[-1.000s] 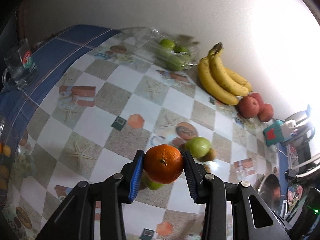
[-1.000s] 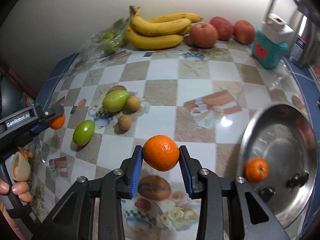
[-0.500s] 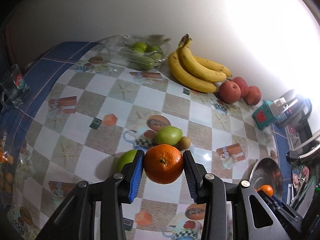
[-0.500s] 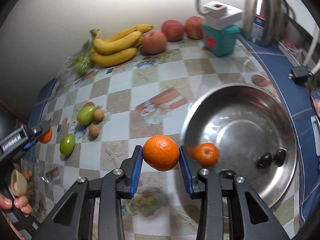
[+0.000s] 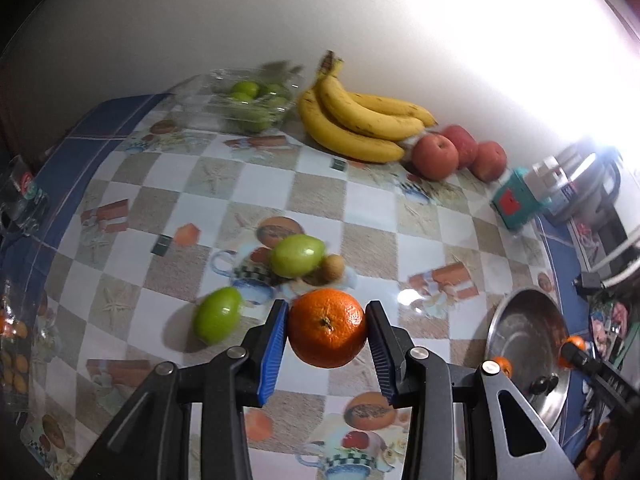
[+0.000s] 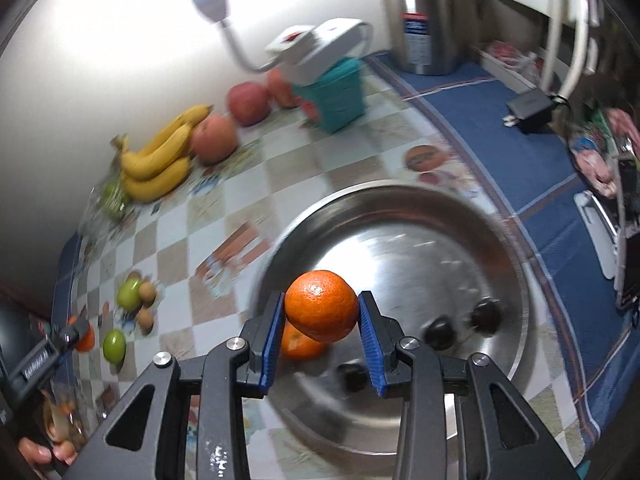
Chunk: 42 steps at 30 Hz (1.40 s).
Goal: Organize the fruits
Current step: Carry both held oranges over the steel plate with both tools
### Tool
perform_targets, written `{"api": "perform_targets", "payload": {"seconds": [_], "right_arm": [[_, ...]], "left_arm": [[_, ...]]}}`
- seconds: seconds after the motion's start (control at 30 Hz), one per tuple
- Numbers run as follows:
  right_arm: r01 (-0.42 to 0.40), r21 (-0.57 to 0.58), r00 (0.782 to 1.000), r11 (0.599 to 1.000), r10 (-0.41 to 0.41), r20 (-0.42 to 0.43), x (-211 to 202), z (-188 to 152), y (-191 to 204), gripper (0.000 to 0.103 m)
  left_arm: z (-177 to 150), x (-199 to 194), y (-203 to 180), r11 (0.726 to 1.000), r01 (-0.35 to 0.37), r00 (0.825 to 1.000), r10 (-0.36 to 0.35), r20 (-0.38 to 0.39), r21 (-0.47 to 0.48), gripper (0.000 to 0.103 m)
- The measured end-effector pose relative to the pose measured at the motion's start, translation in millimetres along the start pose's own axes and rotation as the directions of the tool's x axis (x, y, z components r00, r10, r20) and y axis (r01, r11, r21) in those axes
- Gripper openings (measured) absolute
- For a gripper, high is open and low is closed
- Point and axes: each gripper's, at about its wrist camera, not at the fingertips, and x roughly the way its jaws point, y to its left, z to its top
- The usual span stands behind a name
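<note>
My left gripper [image 5: 327, 334] clamps a round orange mandarin [image 5: 327, 333] above the checkered tablecloth's [image 5: 256, 184] middle, while my right gripper [image 6: 320, 312] pinches another orange mandarin [image 6: 321, 305] over the wide steel bowl [image 6: 460, 240] near the cloth's blue edge, a third mandarin [image 6: 298, 343] lying inside.

**Odds and ends around the table**

A checked tablecloth [image 5: 256, 184] with printed pictures covers the table, bordered in blue. A teal box [image 6: 340, 96] with a white lamp base [image 6: 316, 46] on top stands near the wall at the far edge. Beside it, toward the far right corner, is a steel kettle [image 6: 432, 12]. A black adapter [image 6: 530, 110] lies on the blue border. A glass mug [image 5: 22, 196] sits at the left edge.
</note>
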Motion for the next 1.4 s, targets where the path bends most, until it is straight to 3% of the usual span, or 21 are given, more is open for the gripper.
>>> {"api": "perform_targets", "payload": {"seconds": [0.27, 0.47, 0.63, 1.1, 1.4], "right_arm": [[0.03, 0.122, 1.0, 0.992, -0.03, 0.004, -3, 12, -53, 0.038], [0.047, 0.171, 0.998, 0.984, -0.052, 0.023, -11, 16, -75, 0.038], [0.066, 0.176, 0.997, 0.982, -0.074, 0.038, -14, 21, -81, 0.038], [0.005, 0.146, 0.999, 0.989, -0.011, 0.037, -1, 27, -73, 0.038], [0.029, 0.136, 0.999, 0.99, -0.031, 0.016, 19, 28, -74, 0.038]], "left_arm": [[-17, 3, -63, 0.99, 0.065, 0.998, -0.062, -0.027, 0.128, 0.042], [-28, 2, -105, 0.97, 0.067, 0.998, -0.063, -0.024, 0.232, 0.042], [-31, 2, -128, 0.957, 0.06, 0.998, -0.059, -0.015, 0.283, 0.042], [-28, 22, -194, 0.916, 0.103, 0.994, -0.111, 0.0, 0.387, 0.042], [-35, 49, -213, 0.897, 0.132, 0.99, -0.137, -0.019, 0.423, 0.042]]}}
